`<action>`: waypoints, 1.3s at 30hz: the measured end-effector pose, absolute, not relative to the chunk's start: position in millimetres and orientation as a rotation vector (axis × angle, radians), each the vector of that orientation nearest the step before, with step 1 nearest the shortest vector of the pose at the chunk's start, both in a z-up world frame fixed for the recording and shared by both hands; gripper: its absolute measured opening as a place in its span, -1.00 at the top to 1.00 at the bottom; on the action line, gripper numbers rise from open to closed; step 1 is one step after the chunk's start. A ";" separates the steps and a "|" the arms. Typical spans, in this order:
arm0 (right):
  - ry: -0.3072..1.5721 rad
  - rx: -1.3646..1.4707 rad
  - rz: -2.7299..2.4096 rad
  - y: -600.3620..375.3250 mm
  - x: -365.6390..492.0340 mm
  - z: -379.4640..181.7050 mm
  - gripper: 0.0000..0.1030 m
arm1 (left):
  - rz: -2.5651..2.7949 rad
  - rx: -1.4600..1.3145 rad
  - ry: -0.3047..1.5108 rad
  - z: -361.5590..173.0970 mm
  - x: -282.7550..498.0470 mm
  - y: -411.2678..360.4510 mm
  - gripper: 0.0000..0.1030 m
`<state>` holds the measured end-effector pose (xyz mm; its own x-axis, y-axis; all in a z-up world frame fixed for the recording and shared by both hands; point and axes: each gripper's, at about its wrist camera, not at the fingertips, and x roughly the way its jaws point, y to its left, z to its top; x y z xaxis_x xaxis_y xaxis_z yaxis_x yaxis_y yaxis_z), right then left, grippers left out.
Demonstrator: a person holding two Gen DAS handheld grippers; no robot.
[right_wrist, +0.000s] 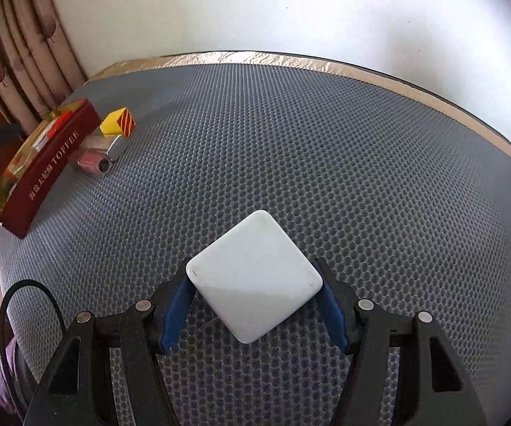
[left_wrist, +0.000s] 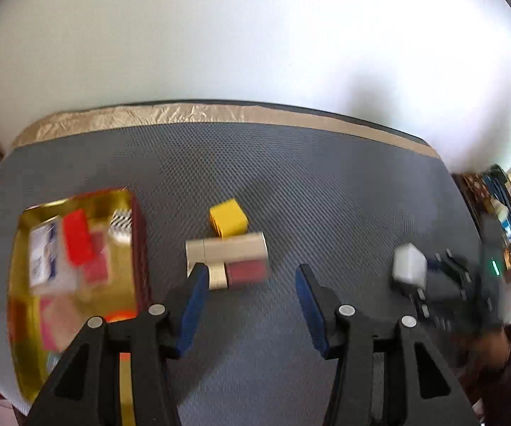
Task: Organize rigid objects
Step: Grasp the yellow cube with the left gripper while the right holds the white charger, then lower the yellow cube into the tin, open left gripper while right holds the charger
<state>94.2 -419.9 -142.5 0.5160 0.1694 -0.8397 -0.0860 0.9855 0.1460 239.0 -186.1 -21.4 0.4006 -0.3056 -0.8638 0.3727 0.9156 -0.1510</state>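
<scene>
The right hand-held gripper (right_wrist: pixel 254 296) grasps the white block (right_wrist: pixel 254 277); the left hand-held gripper (left_wrist: pixel 251 301) hangs released. Next, I'd guess, it carries the block to the toffee box (right_wrist: pixel 47 163) near the bench's left edge.

white block (right_wrist: pixel 254 277): smooth glossy plastic | mat (right_wrist: pixel 326 163): rough mesh

grey mat (right_wrist: pixel 291 149) w/ toffee box (right_wrist: pixel 47 163), blocks (right_wrist: pixel 101 156).
</scene>
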 end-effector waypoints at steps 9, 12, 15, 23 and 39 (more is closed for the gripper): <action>0.954 0.129 0.137 -420.8 86.0 -141.0 -0.20 | -0.378 0.008 1.247 -69.4 328.4 -194.5 0.00; 0.943 0.122 0.131 -421.1 82.0 -140.7 -0.21 | -0.363 0.004 1.276 -79.1 340.2 -196.6 0.00; 0.936 0.138 0.134 -423.0 80.5 -140.8 -0.21 | -0.349 0.019 1.286 -85.5 346.2 -199.7 0.00; 0.932 0.146 0.137 -424.8 77.1 -139.7 -0.21 | -0.340 -0.002 1.304 -106.9 347.2 -210.1 0.25; 0.909 0.142 0.119 -421.3 73.1 -142.9 -0.21 | -0.347 -0.113 1.156 -46.9 276.2 -168.4 0.41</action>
<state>73.1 -421.3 -142.9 0.6093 0.1624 -0.7761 -0.0426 0.9841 0.1724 276.2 -168.4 -46.9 0.3564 -0.3256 -0.8758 0.2097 0.9413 -0.2646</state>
